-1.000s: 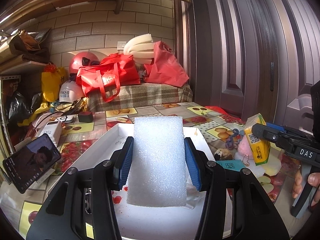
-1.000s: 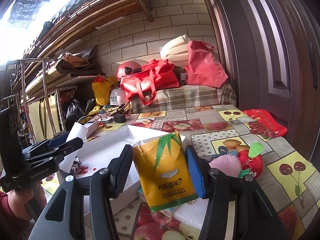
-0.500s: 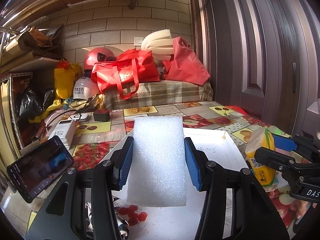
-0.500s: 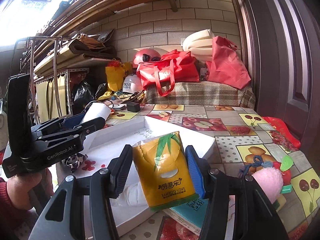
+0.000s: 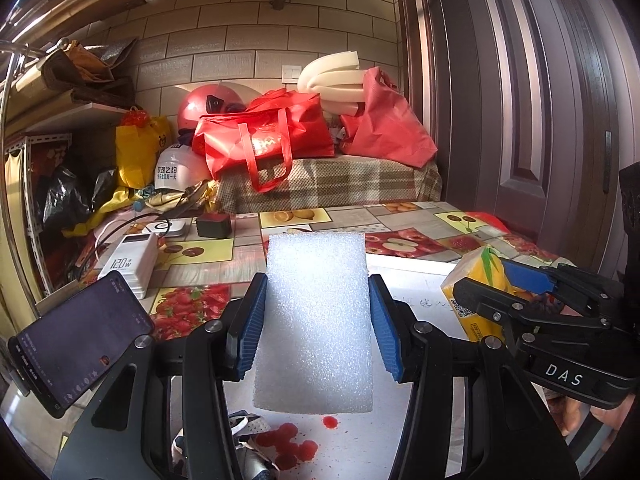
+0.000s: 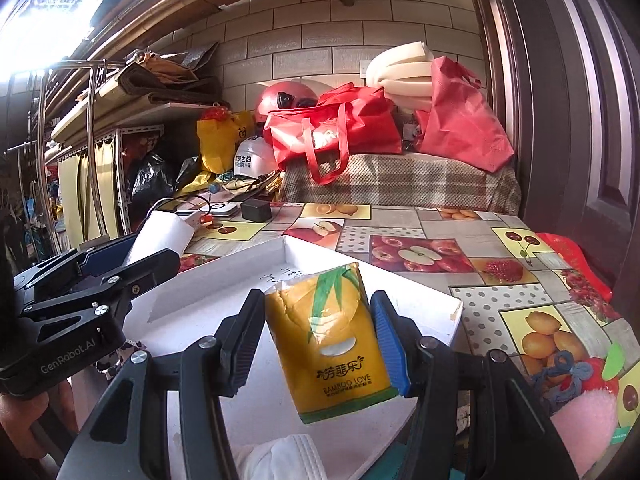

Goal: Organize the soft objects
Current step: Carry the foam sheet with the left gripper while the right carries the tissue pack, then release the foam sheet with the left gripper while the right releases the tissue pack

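Foam block and tissue pack, each clamped in our grippers, are hovering mid-frame over the white tray, neither yet placed.

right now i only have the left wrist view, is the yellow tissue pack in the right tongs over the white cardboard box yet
observer: Yes. The right tongs hold the yellow tissue pack above the white cardboard box, inside its right rim.
operator: anything under it
observer: A white folded cloth seems to lie in the box just below the pack.
operator: what's outside on that side
observer: A pink fluffy toy and a red apple toy with a blue cord, on the table beside the box.
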Demonstrator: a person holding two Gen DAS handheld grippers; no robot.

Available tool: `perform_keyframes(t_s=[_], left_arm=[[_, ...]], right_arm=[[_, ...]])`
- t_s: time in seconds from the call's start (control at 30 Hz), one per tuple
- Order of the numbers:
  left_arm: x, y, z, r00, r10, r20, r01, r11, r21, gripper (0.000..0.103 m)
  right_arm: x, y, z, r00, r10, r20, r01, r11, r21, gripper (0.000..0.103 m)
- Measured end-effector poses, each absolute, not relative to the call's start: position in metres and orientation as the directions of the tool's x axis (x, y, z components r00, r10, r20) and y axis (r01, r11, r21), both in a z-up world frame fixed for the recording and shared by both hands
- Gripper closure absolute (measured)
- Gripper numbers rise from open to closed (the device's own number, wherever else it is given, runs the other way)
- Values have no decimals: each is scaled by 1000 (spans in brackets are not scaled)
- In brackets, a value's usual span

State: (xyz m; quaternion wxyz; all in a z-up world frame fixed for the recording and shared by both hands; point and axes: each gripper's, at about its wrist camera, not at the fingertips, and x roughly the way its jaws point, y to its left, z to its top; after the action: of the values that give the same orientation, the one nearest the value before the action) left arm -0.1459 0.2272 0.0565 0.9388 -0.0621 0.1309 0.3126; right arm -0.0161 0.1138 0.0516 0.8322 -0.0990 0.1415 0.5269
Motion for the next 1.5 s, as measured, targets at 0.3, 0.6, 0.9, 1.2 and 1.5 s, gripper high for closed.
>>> perform_keyframes(t_s=[0.3,0.6,0.9,1.2,1.5], left_arm=[[-143,230,54,765,566,-309,-602,798,-30,53],[-147,236,54,742,596,-307,-640,766,-58,10],[-150,228,55,740,615,-273,-646,763,-32,0],[-154,226,58,737,626,-254,-655,755,-40,0],[-156,228,58,737,627,-251,-656,753,-45,0]], right_arm=[[-17,124,50,396,842,-366,-910,414,-31,48],[-7,123,49,417,826,-379,-892,453,7,19],[-9,118,51,441,826,-350,-881,473,6,17],[-11,117,53,457,827,-328,-877,481,-9,17],[-11,113,53,477,822,-311,-865,501,-1,17]])
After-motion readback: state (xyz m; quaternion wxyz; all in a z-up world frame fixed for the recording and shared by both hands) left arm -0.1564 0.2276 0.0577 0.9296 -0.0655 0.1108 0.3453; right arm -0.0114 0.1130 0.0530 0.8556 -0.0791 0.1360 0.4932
